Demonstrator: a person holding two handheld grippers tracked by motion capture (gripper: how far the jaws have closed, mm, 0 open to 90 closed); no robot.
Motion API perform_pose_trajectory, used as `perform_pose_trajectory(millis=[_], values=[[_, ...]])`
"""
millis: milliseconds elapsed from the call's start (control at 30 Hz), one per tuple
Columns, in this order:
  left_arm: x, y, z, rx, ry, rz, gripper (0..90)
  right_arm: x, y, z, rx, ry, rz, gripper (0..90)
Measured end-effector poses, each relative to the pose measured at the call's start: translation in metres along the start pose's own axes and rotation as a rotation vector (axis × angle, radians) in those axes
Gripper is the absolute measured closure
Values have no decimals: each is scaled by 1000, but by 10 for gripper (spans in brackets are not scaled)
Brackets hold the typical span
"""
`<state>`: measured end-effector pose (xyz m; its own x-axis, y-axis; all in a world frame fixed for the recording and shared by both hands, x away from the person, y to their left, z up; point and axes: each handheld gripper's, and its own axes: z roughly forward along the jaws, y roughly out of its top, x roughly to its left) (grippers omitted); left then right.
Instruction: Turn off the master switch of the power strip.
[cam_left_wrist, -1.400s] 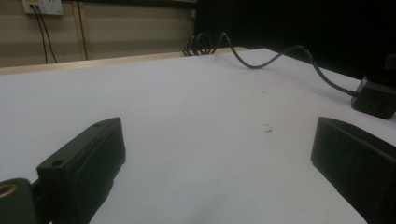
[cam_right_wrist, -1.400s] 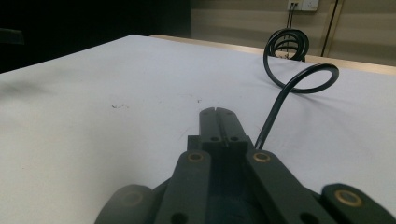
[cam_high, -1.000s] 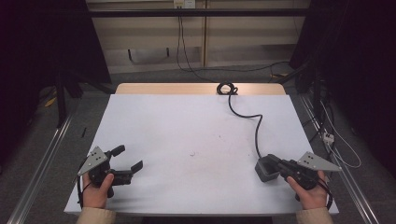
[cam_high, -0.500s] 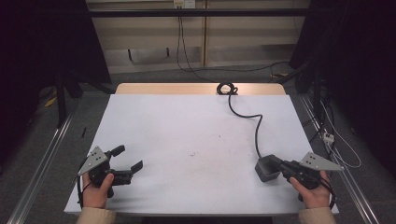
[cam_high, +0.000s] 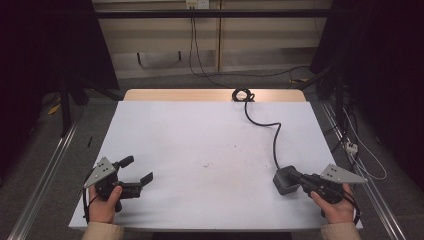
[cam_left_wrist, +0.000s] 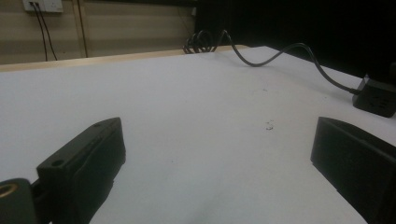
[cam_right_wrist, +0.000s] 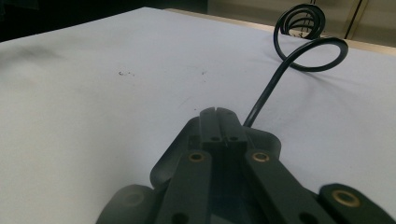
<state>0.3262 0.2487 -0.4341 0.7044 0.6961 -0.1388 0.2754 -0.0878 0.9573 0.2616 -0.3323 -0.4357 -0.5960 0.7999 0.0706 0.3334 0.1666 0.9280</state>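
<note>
The black block-shaped power adapter (cam_high: 286, 180) with its black cable (cam_high: 274, 134) sits at the white tabletop's (cam_high: 210, 135) near right, where it sat a second ago. Your right gripper (cam_high: 300, 179) has its jaws clenched together, tips against the adapter. Your left gripper (cam_high: 136, 172) stays put, jaws spread wide over bare tabletop.

A black adapter (cam_high: 286, 179) lies flat at the desk's (cam_high: 200, 135) near right; its black cable (cam_high: 274, 131) snakes back to a coil at the far edge.
</note>
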Motion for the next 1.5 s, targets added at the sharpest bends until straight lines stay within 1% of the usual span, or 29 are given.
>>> perform_pose_trajectory(millis=[67, 800, 1000, 1233, 1367, 1500], values=[[0, 0, 0, 1, -1, -1, 27, 0, 0, -1, 1, -5, 2, 900], [0, -1, 1, 6, 1, -5, 27, -1, -4, -8, 5, 3, 9, 900], [0, -1, 1, 9, 1, -4, 27, 0, -4, -8, 18, 5, 0, 900], [0, -1, 1, 4, 2, -10, 27, 1, -5, -8, 16, 8, 1, 900], [1, -2, 1, 6, 4, -13, 27, 1, -4, -7, 20, 10, -12, 900], [1, -2, 1, 4, 6, -14, 27, 1, -5, -7, 18, 16, -13, 900]])
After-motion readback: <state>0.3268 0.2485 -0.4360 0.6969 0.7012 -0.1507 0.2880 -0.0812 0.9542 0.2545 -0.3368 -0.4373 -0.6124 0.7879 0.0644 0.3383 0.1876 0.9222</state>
